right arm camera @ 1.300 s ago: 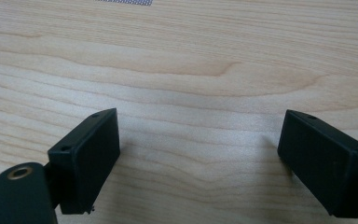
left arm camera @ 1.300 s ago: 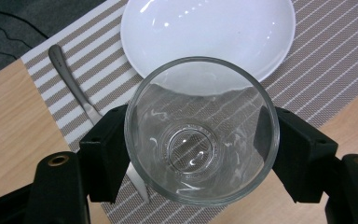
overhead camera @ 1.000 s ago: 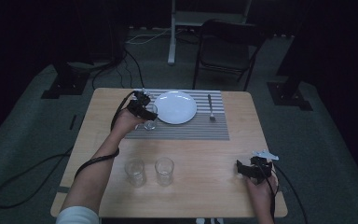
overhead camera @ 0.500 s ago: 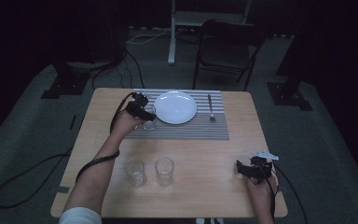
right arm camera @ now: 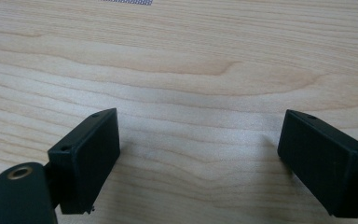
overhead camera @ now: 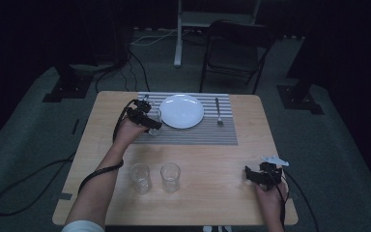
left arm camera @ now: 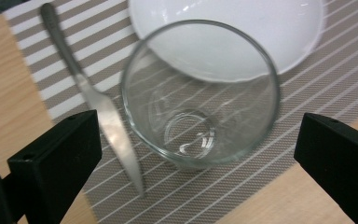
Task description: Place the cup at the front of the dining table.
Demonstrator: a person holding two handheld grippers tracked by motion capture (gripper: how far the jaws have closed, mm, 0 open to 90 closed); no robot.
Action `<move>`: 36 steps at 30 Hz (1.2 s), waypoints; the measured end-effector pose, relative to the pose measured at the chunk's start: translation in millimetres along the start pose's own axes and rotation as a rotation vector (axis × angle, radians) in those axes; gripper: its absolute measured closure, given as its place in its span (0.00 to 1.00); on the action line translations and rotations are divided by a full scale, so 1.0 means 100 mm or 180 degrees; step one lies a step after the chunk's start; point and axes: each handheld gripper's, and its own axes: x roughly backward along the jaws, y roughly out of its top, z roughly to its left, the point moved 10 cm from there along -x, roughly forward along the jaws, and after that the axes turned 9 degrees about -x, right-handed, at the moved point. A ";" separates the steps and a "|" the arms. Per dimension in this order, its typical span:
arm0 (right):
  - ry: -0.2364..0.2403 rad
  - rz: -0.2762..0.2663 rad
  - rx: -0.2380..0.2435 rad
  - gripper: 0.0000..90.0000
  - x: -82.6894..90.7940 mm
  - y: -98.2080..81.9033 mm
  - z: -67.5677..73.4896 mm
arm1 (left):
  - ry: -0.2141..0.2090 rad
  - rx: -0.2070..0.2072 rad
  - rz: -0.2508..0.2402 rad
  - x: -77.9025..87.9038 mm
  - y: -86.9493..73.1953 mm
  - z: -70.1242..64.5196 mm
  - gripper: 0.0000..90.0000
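Glass tumbler (left arm camera: pixel 200 95) stands freed at the plate's (left arm camera: pixel 261 28) nine o'clock; left tongs (left arm camera: pixel 200 163) just opened, right tongs (right arm camera: pixel 200 158) gape empty; next, withdraw.

plate (left arm camera: pixel 242 28) cut by top edge; knife (left arm camera: pixel 93 98) blade blurred

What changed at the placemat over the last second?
The left tongs have just opened, letting go of the glass, which stands upright on the placemat between their jaws, beside the knife. The right tongs, plate and fork stayed put.
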 end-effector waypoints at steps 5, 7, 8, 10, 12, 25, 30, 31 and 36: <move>0.0000 -0.0001 0.0001 0.14 0.00 0.00 0.00 | 0.0030 0.0017 -0.0116 0.01 -0.05 -0.01 0.01; 0.0000 -0.0001 0.0002 0.14 0.00 0.00 0.00 | -0.0040 0.0065 -0.0129 0.02 -0.10 -0.06 0.01; 0.0000 -0.0001 0.0001 0.14 0.00 0.00 0.00 | -0.0039 0.0064 -0.0125 0.03 -0.11 -0.06 0.01; 0.0000 -0.0001 0.0002 0.14 0.00 0.00 0.00 | -0.0066 0.0088 -0.0137 0.04 -0.15 -0.07 0.01; 0.0000 -0.0002 0.0002 0.14 0.00 0.00 0.00 | -0.0063 0.0081 -0.0125 0.04 -0.19 -0.07 0.01; 0.0000 -0.0002 0.0003 0.14 0.00 0.00 0.00 | -0.0144 0.0223 -0.0083 0.07 -0.55 -0.05 0.01; 0.0000 -0.0003 0.0003 0.14 0.00 0.00 0.00 | -0.0113 0.0239 -0.0127 0.11 -0.62 -0.05 0.01; 0.0000 -0.0003 0.0001 0.14 0.00 0.00 0.00 | -0.0105 0.0242 -0.0129 0.12 -0.63 -0.05 0.01; 0.0001 -0.0002 0.0003 0.14 0.00 0.00 0.00 | -0.0141 0.0273 -0.0140 0.15 -0.71 -0.05 0.01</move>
